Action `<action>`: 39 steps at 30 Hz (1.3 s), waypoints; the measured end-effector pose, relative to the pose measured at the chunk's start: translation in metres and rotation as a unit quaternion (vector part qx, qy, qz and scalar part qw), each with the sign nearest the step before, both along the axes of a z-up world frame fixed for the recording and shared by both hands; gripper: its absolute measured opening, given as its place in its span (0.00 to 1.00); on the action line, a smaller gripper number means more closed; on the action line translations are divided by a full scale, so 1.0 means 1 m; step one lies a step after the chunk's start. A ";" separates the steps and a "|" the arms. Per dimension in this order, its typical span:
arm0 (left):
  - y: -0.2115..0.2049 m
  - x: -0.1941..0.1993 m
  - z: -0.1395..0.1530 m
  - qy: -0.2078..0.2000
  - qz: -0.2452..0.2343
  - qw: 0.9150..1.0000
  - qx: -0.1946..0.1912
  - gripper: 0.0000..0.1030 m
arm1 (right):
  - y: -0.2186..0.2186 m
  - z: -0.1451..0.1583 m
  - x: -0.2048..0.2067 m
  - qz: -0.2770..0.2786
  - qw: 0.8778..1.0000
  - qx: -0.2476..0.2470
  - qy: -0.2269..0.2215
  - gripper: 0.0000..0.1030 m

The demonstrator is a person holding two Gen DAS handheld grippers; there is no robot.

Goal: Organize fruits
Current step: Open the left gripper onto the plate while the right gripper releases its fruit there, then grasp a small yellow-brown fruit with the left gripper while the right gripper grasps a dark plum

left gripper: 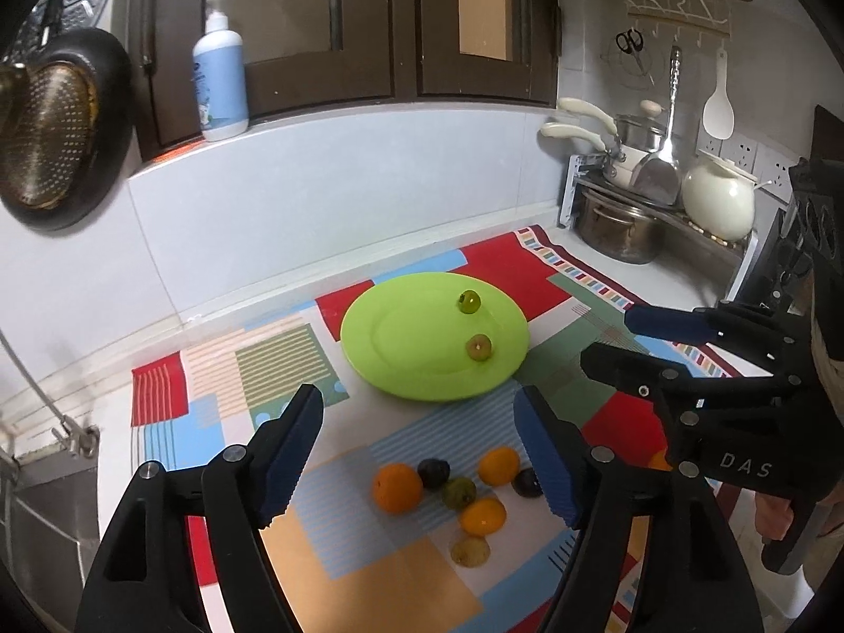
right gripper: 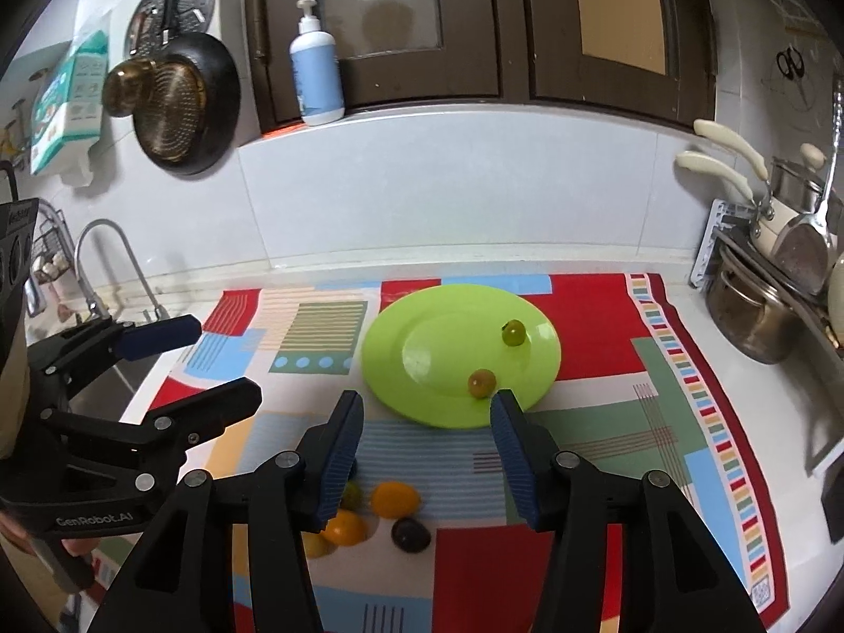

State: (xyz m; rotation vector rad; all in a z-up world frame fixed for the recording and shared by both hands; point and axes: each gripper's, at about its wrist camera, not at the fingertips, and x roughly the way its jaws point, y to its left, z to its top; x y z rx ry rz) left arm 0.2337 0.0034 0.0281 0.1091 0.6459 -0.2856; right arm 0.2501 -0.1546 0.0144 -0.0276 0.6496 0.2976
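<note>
Counter w/ patchwork mat [left gripper: 274, 369]. Green plate [left gripper: 401, 337] on mat, holding 2 small fruits: green one [left gripper: 469, 301] nr far rim, brownish one [left gripper: 479, 346] nr right rim, apart. Loose fruit pile on mat in front of plate: orange [left gripper: 396, 487], 2nd orange [left gripper: 498, 466], dark plum [left gripper: 433, 472], others touching/close. Left gripper [left gripper: 419, 453] released, jaws wide, empty, above pile. Right gripper [right gripper: 426, 453] released, empty, jaws straddling plate's near edge.

two fruits [left gripper: 479, 346] on plate [left gripper: 401, 348], fruit cluster [left gripper: 456, 493] before it, on mat [left gripper: 221, 369]
</note>
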 end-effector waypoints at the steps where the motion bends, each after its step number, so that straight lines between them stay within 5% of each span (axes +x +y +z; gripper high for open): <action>1: 0.001 -0.006 0.000 -0.002 0.003 1.000 -0.002 0.74 | 0.000 -0.001 -0.004 0.003 1.000 0.000 0.000 0.50; 21: 0.002 -0.061 -0.032 -0.020 0.029 0.999 0.003 0.76 | 0.007 -0.025 -0.059 0.020 0.999 -0.034 -0.030 0.50; 31: -0.005 -0.065 -0.063 -0.026 0.013 0.999 0.031 0.76 | 0.009 -0.057 -0.060 0.028 0.998 -0.051 -0.005 0.50; 39: -0.010 -0.057 -0.092 0.007 0.002 0.999 0.040 0.76 | 0.011 -0.081 -0.054 0.031 0.998 -0.057 0.020 0.50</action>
